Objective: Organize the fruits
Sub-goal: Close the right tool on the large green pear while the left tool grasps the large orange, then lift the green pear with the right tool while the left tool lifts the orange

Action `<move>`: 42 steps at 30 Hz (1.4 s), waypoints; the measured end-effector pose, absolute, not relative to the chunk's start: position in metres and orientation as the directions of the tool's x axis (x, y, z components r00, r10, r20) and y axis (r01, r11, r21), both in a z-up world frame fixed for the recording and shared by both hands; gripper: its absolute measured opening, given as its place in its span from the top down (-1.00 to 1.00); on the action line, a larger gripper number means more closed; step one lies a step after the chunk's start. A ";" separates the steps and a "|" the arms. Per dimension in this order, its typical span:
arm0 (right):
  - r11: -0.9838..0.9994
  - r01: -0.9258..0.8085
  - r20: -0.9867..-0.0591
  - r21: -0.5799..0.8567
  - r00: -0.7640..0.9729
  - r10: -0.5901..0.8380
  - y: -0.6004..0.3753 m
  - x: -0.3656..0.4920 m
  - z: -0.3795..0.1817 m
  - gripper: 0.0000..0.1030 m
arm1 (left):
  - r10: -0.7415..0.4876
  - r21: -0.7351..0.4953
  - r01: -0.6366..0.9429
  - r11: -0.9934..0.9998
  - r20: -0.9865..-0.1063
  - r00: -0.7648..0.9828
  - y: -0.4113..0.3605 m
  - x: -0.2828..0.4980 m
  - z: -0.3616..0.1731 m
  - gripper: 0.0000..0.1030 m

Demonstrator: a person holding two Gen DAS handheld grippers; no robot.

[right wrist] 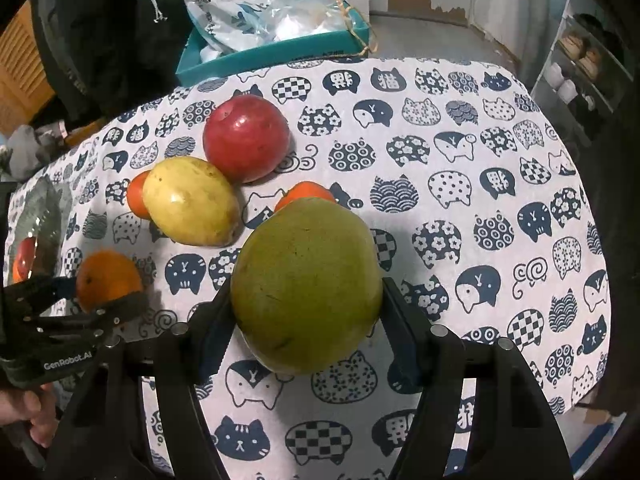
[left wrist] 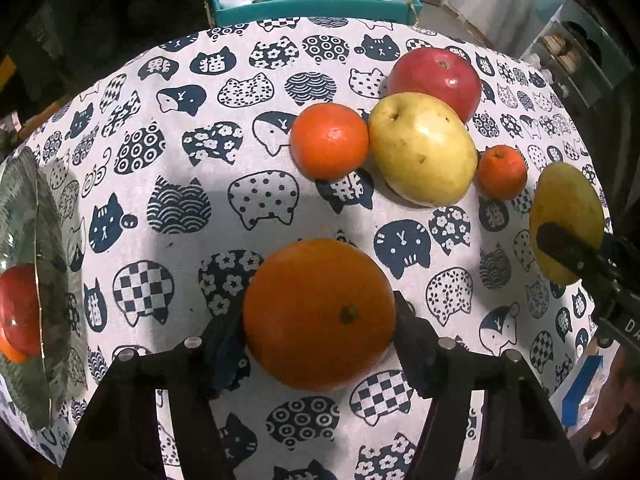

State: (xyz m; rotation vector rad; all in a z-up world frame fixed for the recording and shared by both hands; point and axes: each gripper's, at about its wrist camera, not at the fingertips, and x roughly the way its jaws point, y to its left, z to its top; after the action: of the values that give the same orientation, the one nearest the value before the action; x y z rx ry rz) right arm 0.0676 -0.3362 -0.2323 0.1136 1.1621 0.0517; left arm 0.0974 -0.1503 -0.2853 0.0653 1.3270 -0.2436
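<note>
On the far left sat the glass bowl (left wrist: pixel 38 280) with a red fruit already inside. My left claw (left wrist: pixel 320 320) had its fingers on both sides of the big orange (left wrist: pixel 318 314), which sat on the cloth (left wrist: pixel 192 152); they looked to be touching it, though I could not be sure they squeezed. The bowl lay to the left of that claw, so the left hand was nearer. On the right, my right claw (right wrist: pixel 306 304) gripped the green mango (right wrist: pixel 306 284) just above the cloth, long side pointing away from me.
</note>
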 end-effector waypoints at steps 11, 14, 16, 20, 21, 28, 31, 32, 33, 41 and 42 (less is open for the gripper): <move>0.996 -0.008 -0.886 0.085 0.456 0.079 -0.329 0.068 -0.210 -0.32 | -0.158 -0.091 0.221 0.971 -0.937 0.310 -0.132 0.085 -0.244 -0.30; 0.997 -0.015 -0.875 0.073 0.479 0.071 -0.326 0.067 -0.200 -0.32 | -0.170 -0.096 0.223 0.970 -0.925 0.340 -0.124 0.081 -0.229 -0.30; 0.997 -0.020 -0.866 0.073 0.495 0.074 -0.325 0.066 -0.192 -0.32 | -0.180 -0.103 0.223 0.969 -0.916 0.358 -0.119 0.079 -0.220 -0.30; 0.997 -0.036 -0.844 0.068 0.531 0.077 -0.320 0.063 -0.174 -0.32 | -0.186 -0.102 0.226 0.969 -0.899 0.395 -0.124 0.077 -0.205 -0.30; 0.997 -0.041 -0.839 0.066 0.538 0.078 -0.319 0.063 -0.170 -0.32 | -0.187 -0.100 0.226 0.969 -0.895 0.404 -0.124 0.076 -0.201 -0.30; 0.996 -0.081 -0.796 0.040 0.600 0.081 -0.305 0.055 -0.138 -0.32 | -0.206 -0.104 0.233 0.967 -0.858 0.471 -0.120 0.067 -0.170 -0.30; 0.995 -0.095 -0.781 0.037 0.619 0.088 -0.300 0.052 -0.127 -0.32 | -0.206 -0.093 0.239 0.967 -0.838 0.505 -0.118 0.062 -0.156 -0.30; 0.994 -0.099 -0.775 0.038 0.625 0.092 -0.299 0.051 -0.124 -0.32 | -0.205 -0.090 0.240 0.966 -0.833 0.514 -0.117 0.061 -0.151 -0.30; 0.994 -0.104 -0.770 0.042 0.630 0.098 -0.297 0.050 -0.120 -0.32 | -0.205 -0.087 0.241 0.967 -0.827 0.524 -0.116 0.060 -0.147 -0.30; 0.989 -0.136 -0.732 0.061 0.667 0.137 -0.285 0.041 -0.094 -0.32 | -0.210 -0.084 0.235 0.968 -0.782 0.587 -0.102 0.051 -0.118 -0.30; 0.988 -0.140 -0.728 0.062 0.671 0.141 -0.284 0.041 -0.091 -0.32 | -0.209 -0.083 0.233 0.969 -0.776 0.594 -0.100 0.050 -0.115 -0.30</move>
State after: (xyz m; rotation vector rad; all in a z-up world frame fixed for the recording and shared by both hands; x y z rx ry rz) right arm 0.0406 -0.2840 -0.0911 0.0011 0.8199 0.1583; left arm 0.0504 -0.1000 -0.1146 0.0282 0.8983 -0.2565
